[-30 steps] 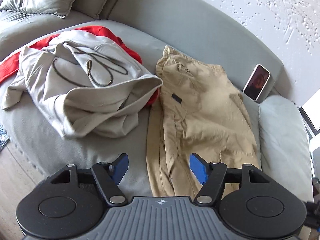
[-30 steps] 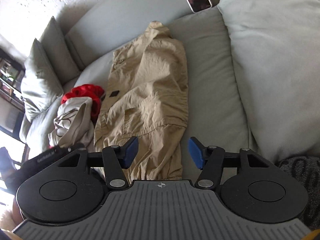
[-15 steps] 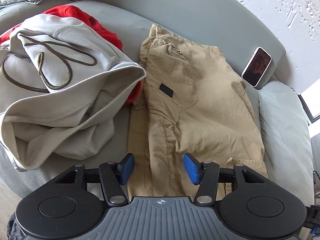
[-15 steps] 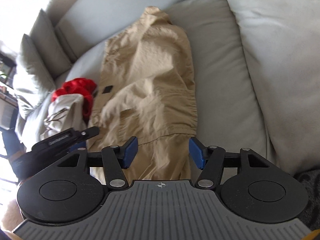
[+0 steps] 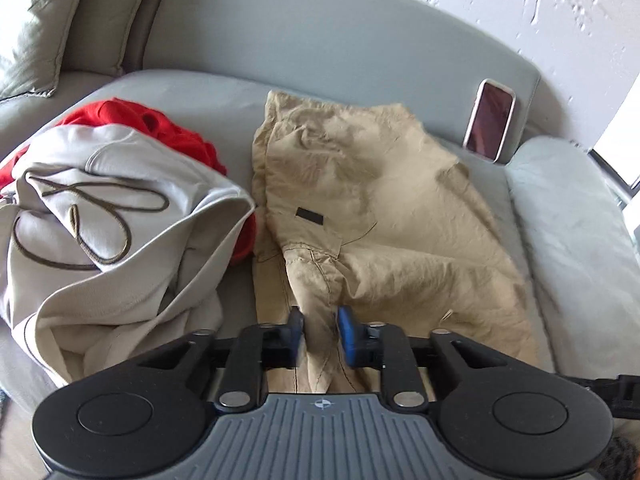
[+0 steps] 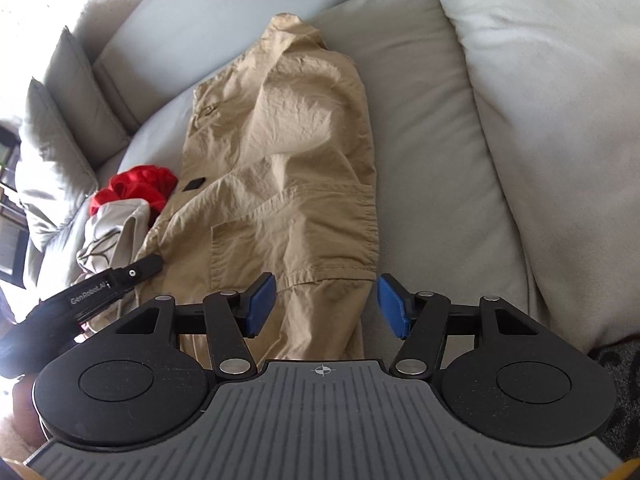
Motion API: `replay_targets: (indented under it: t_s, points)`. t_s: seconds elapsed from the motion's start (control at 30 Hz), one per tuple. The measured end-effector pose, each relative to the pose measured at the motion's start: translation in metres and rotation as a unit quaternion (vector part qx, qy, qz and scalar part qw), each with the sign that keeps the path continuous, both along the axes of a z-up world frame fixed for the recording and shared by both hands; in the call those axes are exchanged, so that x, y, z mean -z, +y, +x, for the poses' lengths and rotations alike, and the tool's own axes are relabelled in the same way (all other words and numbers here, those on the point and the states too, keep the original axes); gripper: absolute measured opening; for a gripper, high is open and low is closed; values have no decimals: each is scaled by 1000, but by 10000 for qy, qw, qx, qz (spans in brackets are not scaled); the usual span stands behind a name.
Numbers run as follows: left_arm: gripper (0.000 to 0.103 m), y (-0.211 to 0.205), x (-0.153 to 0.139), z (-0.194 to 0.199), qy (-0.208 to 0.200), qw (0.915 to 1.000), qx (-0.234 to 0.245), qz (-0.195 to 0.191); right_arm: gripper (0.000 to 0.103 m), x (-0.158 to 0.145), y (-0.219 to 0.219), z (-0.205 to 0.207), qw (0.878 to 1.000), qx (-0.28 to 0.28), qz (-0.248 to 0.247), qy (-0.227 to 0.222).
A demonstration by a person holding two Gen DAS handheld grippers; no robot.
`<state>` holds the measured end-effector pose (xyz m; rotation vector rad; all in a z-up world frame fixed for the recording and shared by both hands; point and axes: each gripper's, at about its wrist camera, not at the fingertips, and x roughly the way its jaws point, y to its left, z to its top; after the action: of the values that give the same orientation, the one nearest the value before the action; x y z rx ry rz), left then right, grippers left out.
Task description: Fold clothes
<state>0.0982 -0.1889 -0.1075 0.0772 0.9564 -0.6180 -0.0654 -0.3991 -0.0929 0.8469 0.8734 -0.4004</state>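
Khaki trousers (image 5: 384,216) spread on the grey sofa (image 5: 320,40), long axis running straight away from both tools, waistband at the far end by the backrest, legs pointing back toward the near edge. Left gripper (image 5: 319,330) right on the near leg fabric, jaws closing around a raised fold, not yet clamped. Right gripper (image 6: 326,304) hovering wide open astride the other leg, gripping nothing. Beige hoodie (image 5: 108,240) and red garment (image 5: 160,132) heaped just left of the trousers.
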Motion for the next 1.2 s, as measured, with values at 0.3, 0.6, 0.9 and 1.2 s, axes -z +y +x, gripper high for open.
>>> replay_targets:
  t_s: [0.3,0.6,0.9,1.2]
  points:
    - [21,11,13,14,322,9976,-307,-539,63,0,-2,-7,9999,49,84,-38]
    - [9,-9,21,2,-124,9999,7,18,63,0,0,-10,10000,-17,95,-20]
    - [4,-19,-4,-29,-1480,9870,605,137,64,0,3,-10,9999,-46,122,-22]
    - [4,4,1,1,-611,9977,-132,-277,64,-2,1,-16,9999,-35,86,-38]
